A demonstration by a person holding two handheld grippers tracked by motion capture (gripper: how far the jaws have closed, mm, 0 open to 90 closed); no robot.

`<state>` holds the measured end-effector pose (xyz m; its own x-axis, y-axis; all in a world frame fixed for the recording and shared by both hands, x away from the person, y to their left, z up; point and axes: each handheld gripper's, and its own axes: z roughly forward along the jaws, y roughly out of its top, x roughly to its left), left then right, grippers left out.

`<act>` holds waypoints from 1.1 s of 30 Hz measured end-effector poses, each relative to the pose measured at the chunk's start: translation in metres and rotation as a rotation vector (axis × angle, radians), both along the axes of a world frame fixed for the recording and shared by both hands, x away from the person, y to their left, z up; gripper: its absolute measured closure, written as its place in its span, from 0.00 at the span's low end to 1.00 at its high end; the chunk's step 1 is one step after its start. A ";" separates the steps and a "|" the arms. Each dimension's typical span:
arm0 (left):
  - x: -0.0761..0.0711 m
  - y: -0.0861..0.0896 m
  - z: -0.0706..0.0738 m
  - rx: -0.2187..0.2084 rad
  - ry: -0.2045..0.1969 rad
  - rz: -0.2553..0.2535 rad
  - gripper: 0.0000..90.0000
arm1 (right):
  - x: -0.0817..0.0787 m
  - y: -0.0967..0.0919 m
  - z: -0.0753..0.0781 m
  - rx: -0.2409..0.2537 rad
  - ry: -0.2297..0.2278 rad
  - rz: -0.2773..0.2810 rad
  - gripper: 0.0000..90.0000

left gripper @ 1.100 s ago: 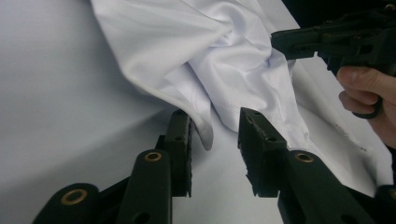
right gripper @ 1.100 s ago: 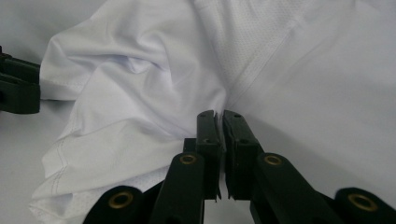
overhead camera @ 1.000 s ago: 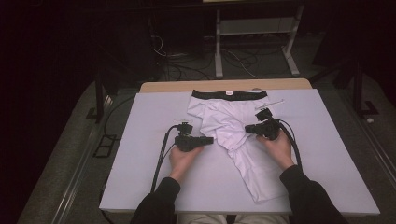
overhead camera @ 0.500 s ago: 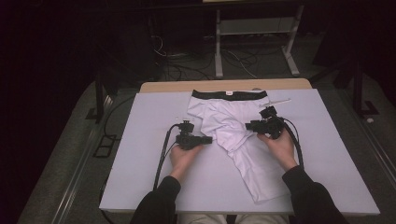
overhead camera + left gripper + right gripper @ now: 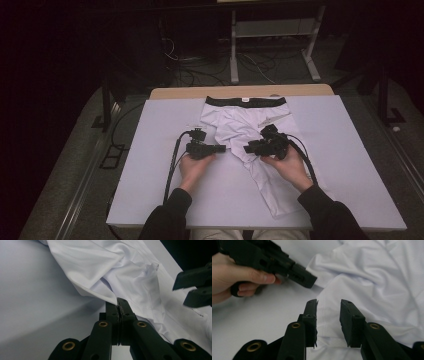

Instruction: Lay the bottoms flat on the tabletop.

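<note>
White shorts (image 5: 245,125) lay mid-worktop (image 5: 150,150), one leg already folded inward. The left gripper (image 5: 220,148), jaws closed, pinched its hem at nine o'clock; the right gripper (image 5: 248,148) hovered jaws apart. Folding seemed barely begun.

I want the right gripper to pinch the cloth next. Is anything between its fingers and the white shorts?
Nothing visible. The right gripper is open with the white fabric shorts directly beneath the gap. The left gripper, shut on the shorts' edge, sits off to the side, not in the path.

Smooth white cloth shorts (image 5: 250,135), matt black plastic left gripper (image 5: 121,305)
</note>
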<state>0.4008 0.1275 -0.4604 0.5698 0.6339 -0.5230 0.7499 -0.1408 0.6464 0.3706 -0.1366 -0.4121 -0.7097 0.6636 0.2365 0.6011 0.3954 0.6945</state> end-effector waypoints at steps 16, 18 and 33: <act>0.001 0.001 -0.001 0.014 -0.008 -0.009 0.98 | 0.001 0.019 -0.027 -0.107 0.038 0.036 0.71; 0.002 0.001 -0.001 0.011 -0.007 -0.005 0.98 | 0.001 0.020 -0.028 -0.127 0.032 0.039 0.70; 0.002 0.002 -0.001 0.018 -0.007 -0.001 0.98 | -0.009 0.031 -0.031 -0.260 -0.073 0.035 0.80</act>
